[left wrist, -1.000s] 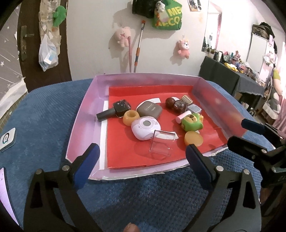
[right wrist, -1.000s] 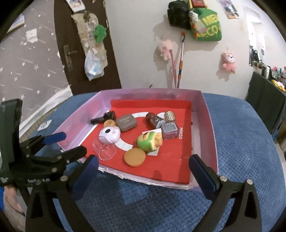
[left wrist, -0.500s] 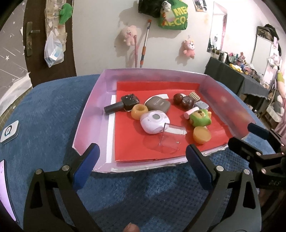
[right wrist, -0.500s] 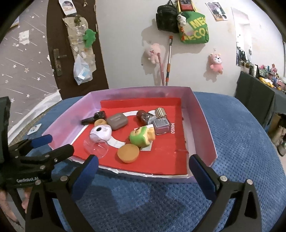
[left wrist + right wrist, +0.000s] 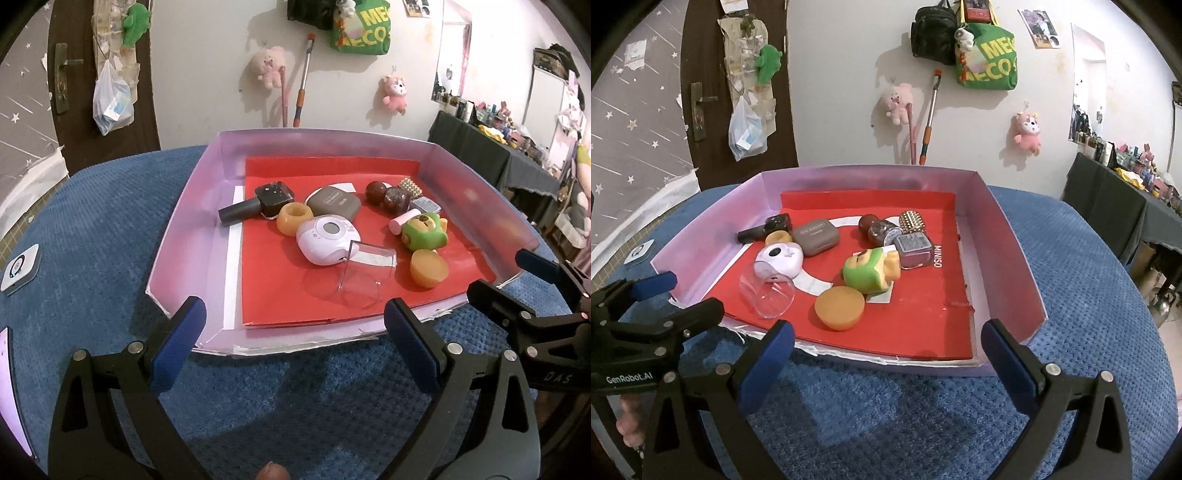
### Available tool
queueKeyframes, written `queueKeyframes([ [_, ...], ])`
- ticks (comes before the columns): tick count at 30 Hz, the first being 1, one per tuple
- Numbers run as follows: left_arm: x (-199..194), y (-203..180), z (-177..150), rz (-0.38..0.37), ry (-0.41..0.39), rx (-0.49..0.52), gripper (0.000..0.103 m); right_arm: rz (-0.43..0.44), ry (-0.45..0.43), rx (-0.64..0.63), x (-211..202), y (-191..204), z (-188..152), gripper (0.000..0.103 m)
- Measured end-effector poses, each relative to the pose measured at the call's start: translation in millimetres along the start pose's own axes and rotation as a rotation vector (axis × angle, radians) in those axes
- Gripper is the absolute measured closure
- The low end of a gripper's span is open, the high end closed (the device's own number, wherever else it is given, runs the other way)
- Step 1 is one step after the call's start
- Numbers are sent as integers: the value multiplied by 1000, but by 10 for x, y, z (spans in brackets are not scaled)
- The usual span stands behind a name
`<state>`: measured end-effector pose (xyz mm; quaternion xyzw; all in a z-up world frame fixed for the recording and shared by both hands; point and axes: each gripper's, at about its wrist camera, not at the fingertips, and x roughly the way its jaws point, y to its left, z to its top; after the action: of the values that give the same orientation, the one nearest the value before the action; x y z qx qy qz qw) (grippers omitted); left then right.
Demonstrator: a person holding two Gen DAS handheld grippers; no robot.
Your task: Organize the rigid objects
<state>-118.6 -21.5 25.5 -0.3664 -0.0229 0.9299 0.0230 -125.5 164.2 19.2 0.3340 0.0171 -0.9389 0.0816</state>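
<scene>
A shallow lilac tray (image 5: 184, 221) with a red liner sits on a blue textured cloth (image 5: 92, 240), and all the small things lie inside it. Nearest the front edge a clear plastic cup (image 5: 364, 275) lies on its side, its long axis running front to back with the open mouth toward the cameras and its base touching a white-and-lilac oval gadget (image 5: 327, 238). Just right of the cup sits an orange round cap (image 5: 428, 267), and behind that a green toy figure (image 5: 424, 232) lies tipped over. At the back left a black nail-polish bottle (image 5: 258, 205) lies flat — its long axis runs across the tray, cap pointing to the left wall. An orange ring (image 5: 293, 218) touches the bottle's body, with a grey rounded case (image 5: 334, 201) just behind the gadget. Two dark brown balls (image 5: 386, 194) and a small square bottle (image 5: 912, 249) are clustered at the back right. The left gripper (image 5: 291, 350) hangs over the cloth just before the tray's front edge, fingers spread wide and holding nothing. The right gripper (image 5: 886, 365) is likewise wide apart and empty at the front edge — near the tray's right corner.
</scene>
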Motion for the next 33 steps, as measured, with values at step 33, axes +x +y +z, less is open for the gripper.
queueKeyframes([
  [33, -271, -163, -213, -56, 11, 32, 4, 33, 25, 31, -308, -106, -165, 0],
])
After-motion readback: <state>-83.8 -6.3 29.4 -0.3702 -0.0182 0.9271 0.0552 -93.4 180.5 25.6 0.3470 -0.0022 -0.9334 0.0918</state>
